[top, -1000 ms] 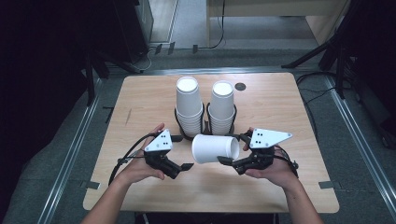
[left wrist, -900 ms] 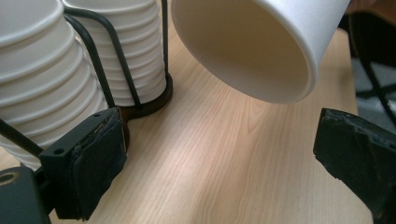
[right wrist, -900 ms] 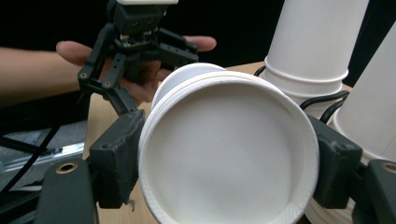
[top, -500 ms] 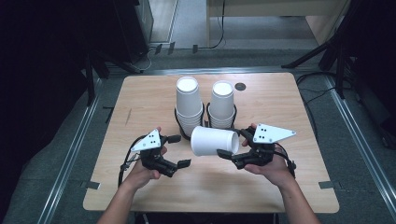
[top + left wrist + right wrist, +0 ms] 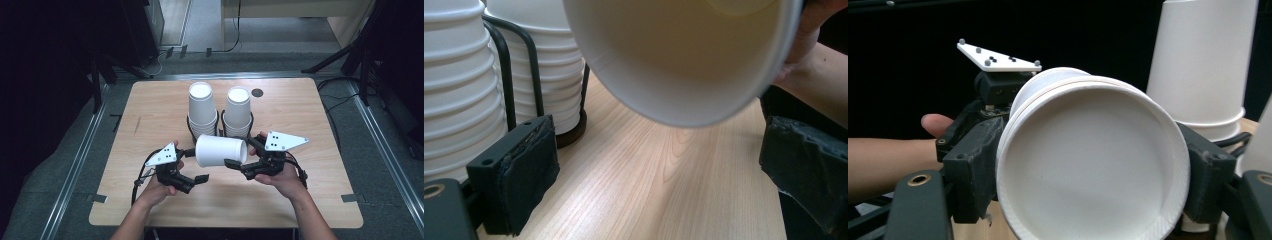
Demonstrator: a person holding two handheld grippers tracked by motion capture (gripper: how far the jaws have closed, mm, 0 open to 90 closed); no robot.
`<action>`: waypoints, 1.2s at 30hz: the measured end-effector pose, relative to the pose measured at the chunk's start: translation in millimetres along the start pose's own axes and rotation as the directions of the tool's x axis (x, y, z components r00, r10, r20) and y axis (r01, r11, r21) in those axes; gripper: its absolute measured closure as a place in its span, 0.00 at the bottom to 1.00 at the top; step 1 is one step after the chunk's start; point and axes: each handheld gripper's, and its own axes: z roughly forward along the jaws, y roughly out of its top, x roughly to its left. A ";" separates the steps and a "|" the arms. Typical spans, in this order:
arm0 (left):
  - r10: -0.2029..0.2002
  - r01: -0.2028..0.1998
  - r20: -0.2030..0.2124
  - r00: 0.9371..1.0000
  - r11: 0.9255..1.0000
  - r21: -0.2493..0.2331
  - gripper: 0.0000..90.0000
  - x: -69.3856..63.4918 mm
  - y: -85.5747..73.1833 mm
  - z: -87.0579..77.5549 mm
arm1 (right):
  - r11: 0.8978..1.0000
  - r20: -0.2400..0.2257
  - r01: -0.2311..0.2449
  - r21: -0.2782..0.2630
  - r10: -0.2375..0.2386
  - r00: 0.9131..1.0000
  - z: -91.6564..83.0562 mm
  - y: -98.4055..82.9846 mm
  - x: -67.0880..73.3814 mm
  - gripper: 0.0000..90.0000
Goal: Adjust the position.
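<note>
White cup [image 5: 220, 150] lies sideways at the frame's centre above the tabletop [image 5: 310, 115], pinched by the right tool [image 5: 235, 164]. Left tool [image 5: 192, 167], lower left of it, is spread, holding nothing, before two stacks [image 5: 202, 105].

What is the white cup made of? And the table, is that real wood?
The white cup looks like thin matte paper: it has a rolled rim and dull, unprinted walls. The table shows pale wood grain with a smooth, even sheen; it could be wood or a printed laminate, the look leaves that open.
</note>
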 end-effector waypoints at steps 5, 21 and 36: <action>-0.011 0.012 0.011 1.000 1.000 -0.020 0.03 1.3 0.8 0.7 | 1.000 -0.020 -0.012 -0.010 0.011 1.000 5.0 -1.0 -0.1 0.27; -0.019 0.023 0.056 0.998 0.997 -0.067 0.03 0.5 7.1 0.2 | 0.999 -0.084 -0.038 -0.009 0.037 0.996 14.9 -6.2 1.6 0.27; -0.001 0.007 0.068 0.998 0.996 -0.090 0.03 -1.8 12.0 -1.9 | 0.997 -0.126 -0.072 -0.025 0.069 0.990 17.5 -10.3 -1.1 0.27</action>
